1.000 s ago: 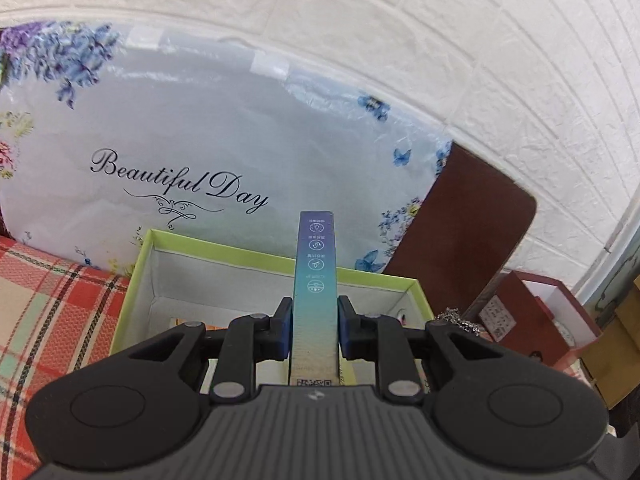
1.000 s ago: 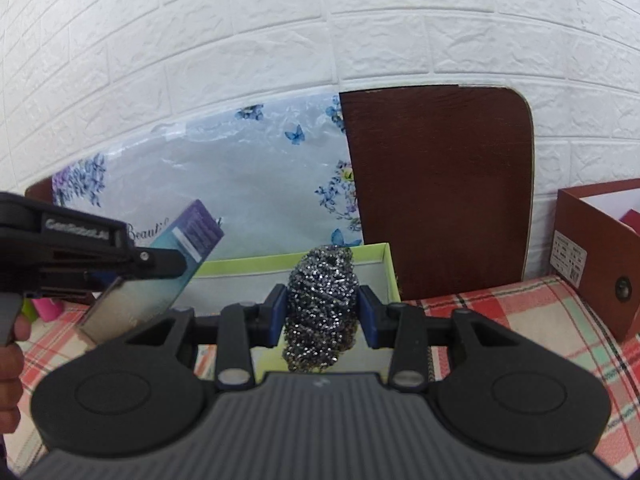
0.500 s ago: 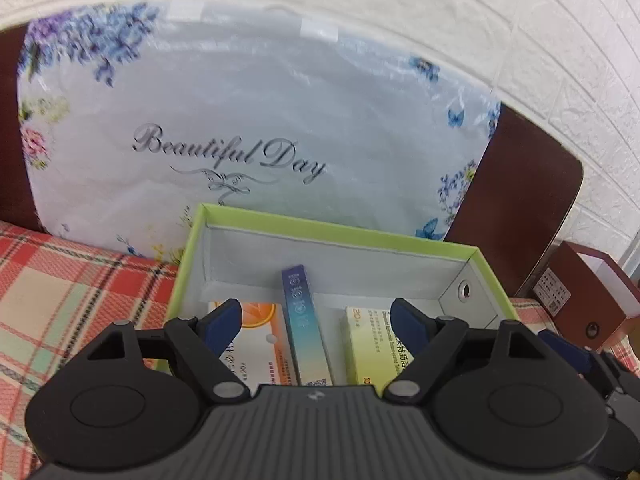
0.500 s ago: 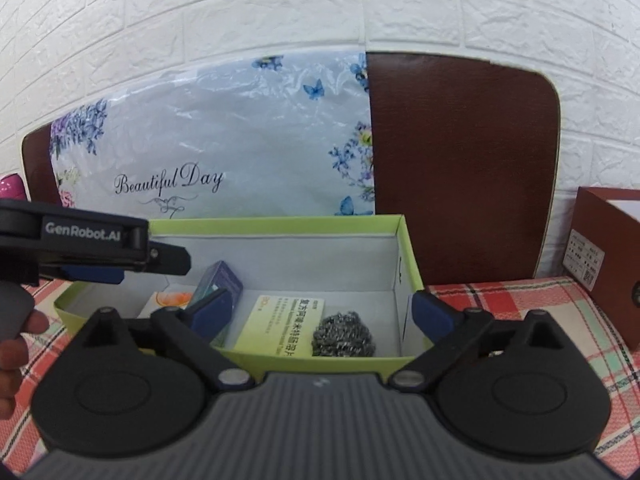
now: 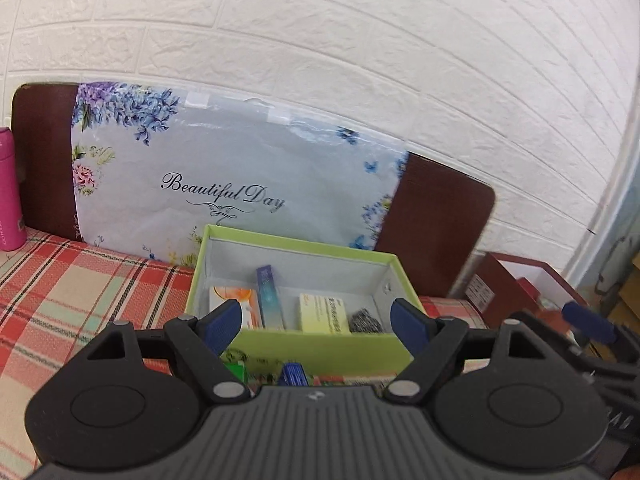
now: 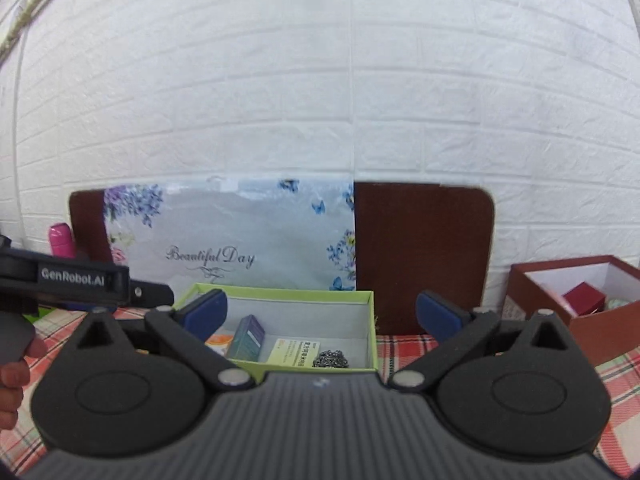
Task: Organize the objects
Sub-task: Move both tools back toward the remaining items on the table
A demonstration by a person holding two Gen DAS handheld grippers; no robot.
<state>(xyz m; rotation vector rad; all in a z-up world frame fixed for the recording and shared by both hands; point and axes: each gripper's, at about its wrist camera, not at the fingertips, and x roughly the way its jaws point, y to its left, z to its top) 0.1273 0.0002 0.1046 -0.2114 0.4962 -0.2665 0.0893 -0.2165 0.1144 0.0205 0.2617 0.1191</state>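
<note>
Hovering both grippers — left gripper (image 5: 316,322), right gripper (image 6: 322,316) — spread wide, empty; I'd pinch the springy, light steel scourer (image 6: 330,359) across its middle

Scourer (image 6: 330,359) in box (image 6: 280,293), rightmost.

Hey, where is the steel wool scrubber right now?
The steel wool scrubber lies inside the green box, in its front right corner, just right of the yellow packet. Neither gripper holds it.
</note>
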